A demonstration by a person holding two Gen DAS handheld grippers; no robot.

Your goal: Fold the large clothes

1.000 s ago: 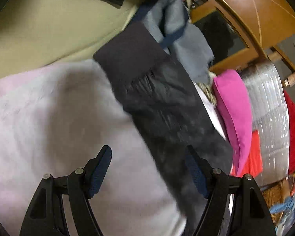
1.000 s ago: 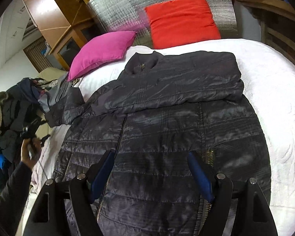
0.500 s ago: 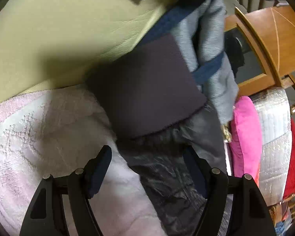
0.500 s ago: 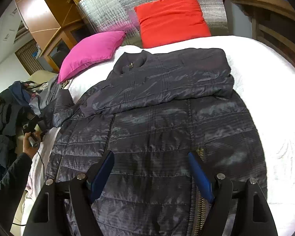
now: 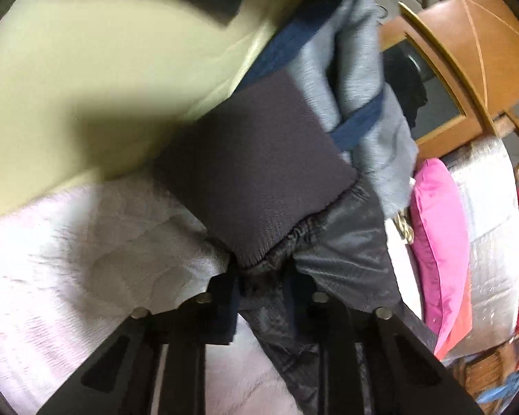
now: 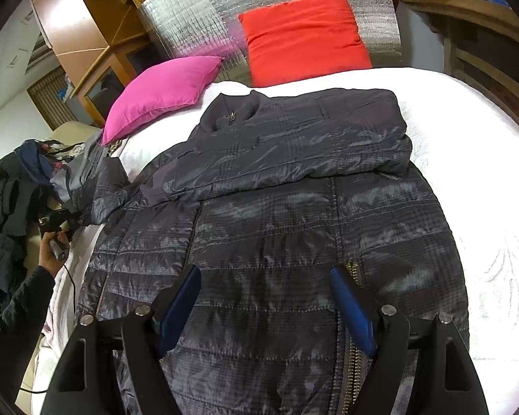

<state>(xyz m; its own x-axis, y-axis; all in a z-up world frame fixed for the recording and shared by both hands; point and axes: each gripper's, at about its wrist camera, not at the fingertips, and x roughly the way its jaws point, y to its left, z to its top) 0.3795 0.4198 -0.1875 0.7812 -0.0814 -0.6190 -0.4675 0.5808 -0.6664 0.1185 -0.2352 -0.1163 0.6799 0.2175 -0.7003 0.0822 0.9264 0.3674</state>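
Observation:
A dark quilted jacket (image 6: pixel 276 228) lies flat on the white bed (image 6: pixel 467 145), one sleeve folded across its chest. Its other sleeve (image 6: pixel 103 190) hangs out to the left edge. My left gripper (image 5: pixel 263 287) is shut on that sleeve (image 5: pixel 342 266) just below its dark knit cuff (image 5: pixel 256 180). The left gripper also shows in the right wrist view (image 6: pixel 57 221), in a hand. My right gripper (image 6: pixel 264 297) is open and empty above the jacket's lower front, near the zipper (image 6: pixel 349 356).
A pink pillow (image 6: pixel 162 90) and a red pillow (image 6: pixel 304 34) lean on a silver headboard (image 6: pixel 197 10). A heap of clothes (image 6: pixel 14 186) lies at the bed's left. A grey garment (image 5: pixel 363 90) lies beyond the cuff. Wooden furniture (image 6: pixel 86 20) stands behind.
My left gripper has moved in on the sleeve end and closed on it below the cuff. My right gripper has stayed open over the jacket, shifting only slightly.

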